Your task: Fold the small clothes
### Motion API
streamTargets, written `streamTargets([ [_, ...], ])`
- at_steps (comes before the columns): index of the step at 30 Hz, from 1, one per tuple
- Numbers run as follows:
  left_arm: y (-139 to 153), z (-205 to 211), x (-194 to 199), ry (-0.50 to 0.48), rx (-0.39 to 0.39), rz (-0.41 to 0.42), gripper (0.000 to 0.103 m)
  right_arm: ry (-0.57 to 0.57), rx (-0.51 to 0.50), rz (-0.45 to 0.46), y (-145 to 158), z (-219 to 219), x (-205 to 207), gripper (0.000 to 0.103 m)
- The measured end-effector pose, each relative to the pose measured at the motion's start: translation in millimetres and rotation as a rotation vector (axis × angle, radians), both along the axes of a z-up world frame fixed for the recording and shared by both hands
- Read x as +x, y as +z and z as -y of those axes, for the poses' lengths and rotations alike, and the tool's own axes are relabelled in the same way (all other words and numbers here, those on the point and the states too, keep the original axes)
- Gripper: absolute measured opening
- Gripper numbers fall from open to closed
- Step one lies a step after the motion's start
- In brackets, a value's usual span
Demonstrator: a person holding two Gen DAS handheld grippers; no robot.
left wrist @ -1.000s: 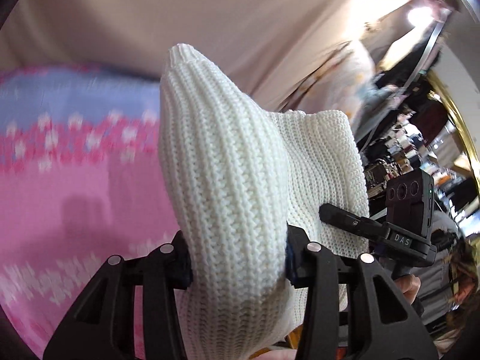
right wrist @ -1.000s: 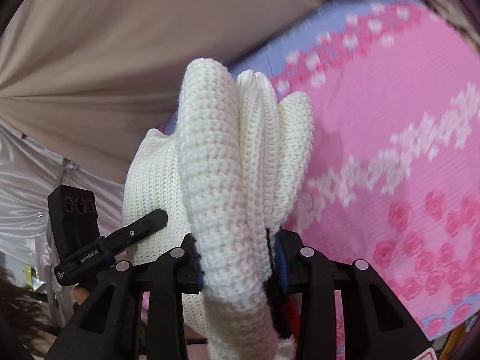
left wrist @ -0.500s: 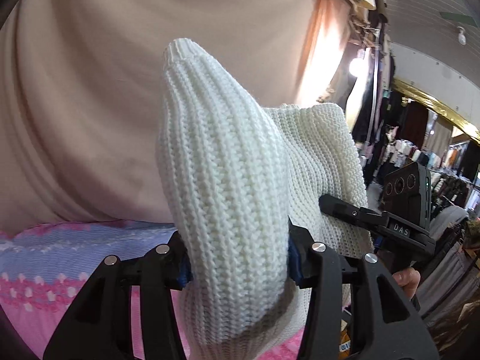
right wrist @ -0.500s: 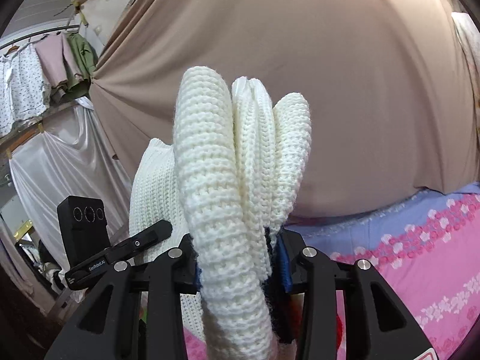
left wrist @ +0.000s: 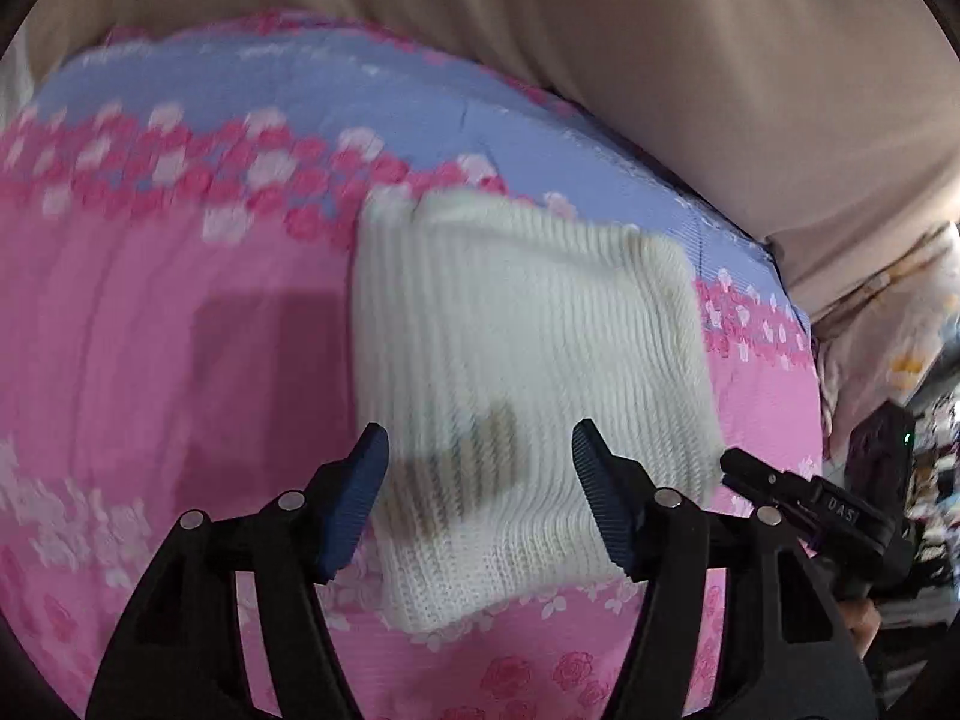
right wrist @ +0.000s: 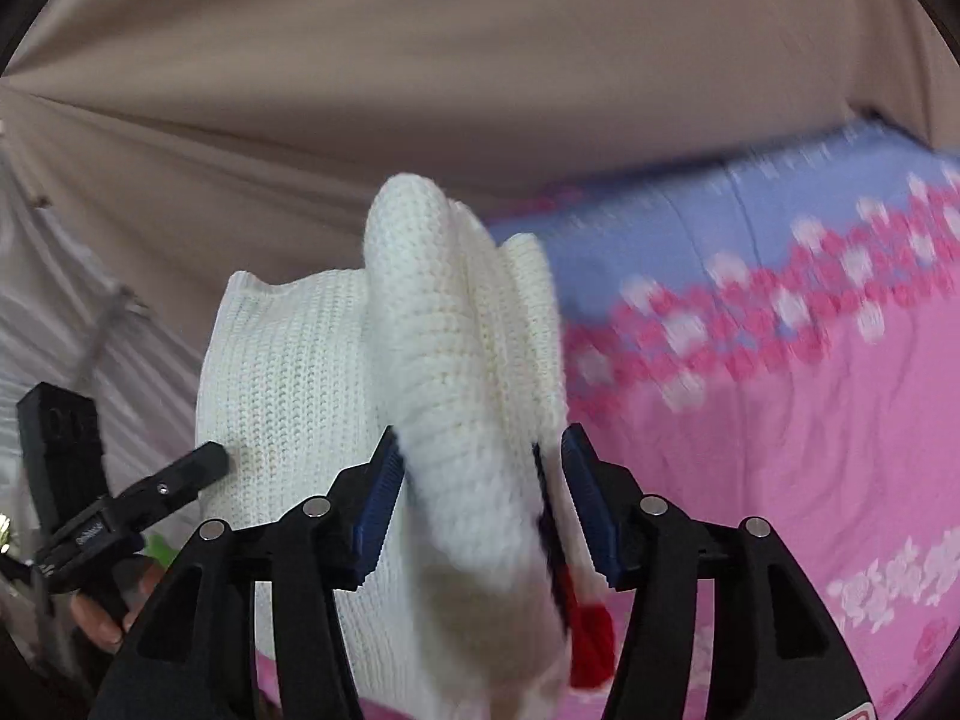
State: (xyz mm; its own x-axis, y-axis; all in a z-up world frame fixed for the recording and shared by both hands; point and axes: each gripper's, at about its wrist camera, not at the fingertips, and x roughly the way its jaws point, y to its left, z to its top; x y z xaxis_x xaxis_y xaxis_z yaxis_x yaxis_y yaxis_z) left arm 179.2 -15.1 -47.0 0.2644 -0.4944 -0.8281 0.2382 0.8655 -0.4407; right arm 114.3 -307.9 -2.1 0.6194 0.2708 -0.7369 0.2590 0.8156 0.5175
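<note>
A folded white knit garment (left wrist: 528, 372) lies over the pink and blue floral bedspread (left wrist: 180, 312), blurred by motion. My left gripper (left wrist: 480, 498) is open above its near edge, jaws spread and not touching it. In the right wrist view the same knit garment (right wrist: 456, 396) bunches between the jaws of my right gripper (right wrist: 480, 504). The jaws stand wide with a gap on the right side, so the grip looks released. The left gripper (right wrist: 144, 492) shows at the garment's left edge.
A beige curtain (right wrist: 420, 90) hangs behind the bed. The bedspread (right wrist: 780, 390) fills the right of the right wrist view. A red and dark patch (right wrist: 588, 630) shows on the garment's underside. The right gripper (left wrist: 810, 498) and cluttered shop racks sit at the far right.
Both grippers swung down toward the bed and opened. The left one let go of the white knit garment, which now lies out over the bedspread. The right jaws have spread around the bunched knit.
</note>
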Motion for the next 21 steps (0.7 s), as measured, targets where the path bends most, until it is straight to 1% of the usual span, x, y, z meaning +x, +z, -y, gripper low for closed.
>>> streamTargets([
  [1,-6.0,-11.5,-6.4,0.029,-0.055,-0.008,0.064,-0.033,0.016,-0.133,-41.5,1.8,-4.3,0.052],
  [2,-7.2,-17.3,-8.8,0.050,-0.091,-0.007,0.069,-0.052,0.090,-0.182,-66.8,4.3,-15.0,0.052],
  [3,-5.1,-21.2,-8.0,0.074,-0.119,-0.005,0.072,-0.060,0.160,-0.184,-79.7,6.6,-25.3,0.052],
  [4,-6.7,-22.4,-2.6,0.096,-0.137,-0.005,0.077,-0.065,0.194,-0.170,-85.5,7.7,-35.3,0.053],
  [5,-8.2,-20.3,4.3,0.108,-0.140,-0.006,0.079,-0.068,0.178,-0.162,-84.8,8.7,-39.5,0.055],
  [6,-12.7,-17.2,11.5,0.113,-0.141,-0.009,0.080,-0.062,0.153,-0.154,-81.4,9.5,-38.8,0.062],
  [7,-20.3,-12.2,20.7,0.116,-0.140,-0.020,0.085,-0.054,0.131,-0.140,-77.5,10.4,-33.0,0.069],
  [9,-38.2,0.9,31.7,0.122,-0.130,-0.066,0.086,-0.043,0.103,-0.129,-71.5,11.6,-13.0,0.076],
  [10,-44.7,5.0,37.0,0.114,-0.131,-0.094,0.085,-0.031,0.093,-0.125,-71.9,10.9,-2.4,0.079],
  [11,-55.0,11.3,41.2,0.105,-0.122,-0.118,0.079,-0.010,0.078,-0.126,-77.0,11.3,14.4,0.080],
  [12,-62.3,13.6,42.6,0.097,-0.105,-0.123,0.075,0.009,0.053,-0.143,-84.5,7.7,29.7,0.080],
  [13,-65.7,17.9,45.5,0.081,-0.088,-0.123,0.067,0.019,0.042,-0.164,-92.9,8.8,40.7,0.080],
  [14,-63.2,19.7,48.1,0.070,-0.096,-0.119,0.055,0.035,0.050,-0.193,-104.6,5.5,52.3,0.080],
  [15,-56.3,20.7,50.9,0.052,-0.116,-0.121,0.047,0.046,0.076,-0.220,-115.9,2.4,59.1,0.078],
  [16,-47.2,21.3,52.0,0.040,-0.125,-0.115,0.041,0.053,0.115,-0.245,-127.6,-0.8,65.3,0.074],
  [17,-33.8,21.9,51.9,0.022,-0.140,-0.095,0.039,0.041,0.122,-0.226,-129.3,-3.3,67.3,0.056],
  [18,-19.0,22.8,50.1,-0.001,-0.155,-0.066,0.038,0.062,0.124,-0.196,-123.1,-7.3,70.7,0.040],
  [19,-1.4,24.0,47.3,-0.028,-0.171,-0.025,0.038,0.060,0.121,-0.197,-113.2,-9.4,72.3,0.035],
  [20,8.9,24.8,45.6,-0.043,-0.182,-0.001,0.039,0.061,0.112,-0.172,-99.7,-11.2,70.9,0.034],
  [21,16.5,26.1,45.0,-0.053,-0.196,0.015,0.039,0.080,0.097,-0.118,-77.0,-14.5,66.9,0.034],
])
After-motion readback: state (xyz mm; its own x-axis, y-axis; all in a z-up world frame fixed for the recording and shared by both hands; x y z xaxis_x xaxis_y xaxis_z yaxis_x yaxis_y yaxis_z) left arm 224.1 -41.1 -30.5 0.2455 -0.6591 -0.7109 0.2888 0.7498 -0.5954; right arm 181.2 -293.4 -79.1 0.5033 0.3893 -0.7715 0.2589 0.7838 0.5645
